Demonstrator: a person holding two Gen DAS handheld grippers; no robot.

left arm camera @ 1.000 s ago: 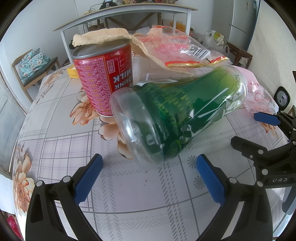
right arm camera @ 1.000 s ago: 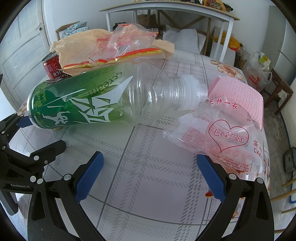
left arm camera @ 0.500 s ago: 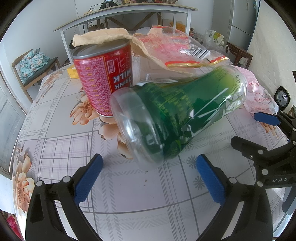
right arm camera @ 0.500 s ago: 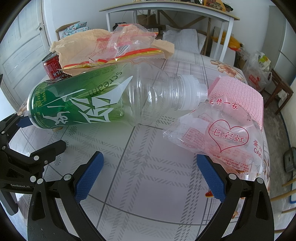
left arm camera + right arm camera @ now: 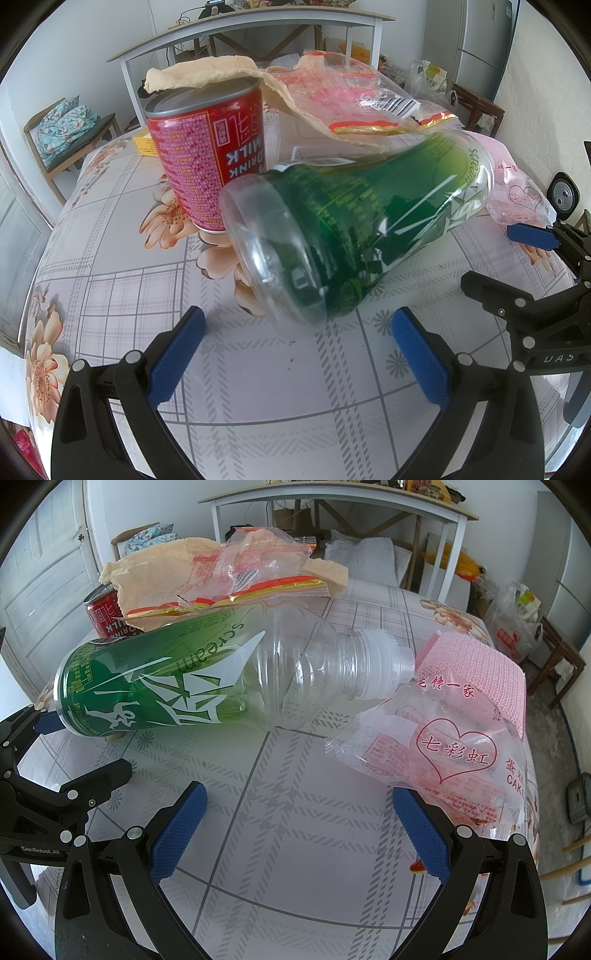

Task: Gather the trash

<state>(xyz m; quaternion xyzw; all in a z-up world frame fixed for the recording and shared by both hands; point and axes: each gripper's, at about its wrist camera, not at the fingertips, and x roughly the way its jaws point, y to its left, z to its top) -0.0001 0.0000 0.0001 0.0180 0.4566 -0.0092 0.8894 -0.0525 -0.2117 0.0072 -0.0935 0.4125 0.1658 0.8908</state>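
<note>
Evidently empty and light, the green bottle [image 5: 354,236] is lying on the table [image 5: 129,295] at twelve o'clock of both gaping grippers, left gripper [image 5: 295,350] and right gripper [image 5: 295,827]; its slick, springy labelled waist is looking best for holding.

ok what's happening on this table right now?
Trash pickup, nothing grabbed yet. Both handheld grippers are open and empty over the floral tablecloth: the left gripper faces the base of the green-labelled bottle lying on its side, the right gripper faces its middle. A red milk can stands behind it, upside down, under a brown paper wrapper. A pink cake bag lies by the cap.
</note>
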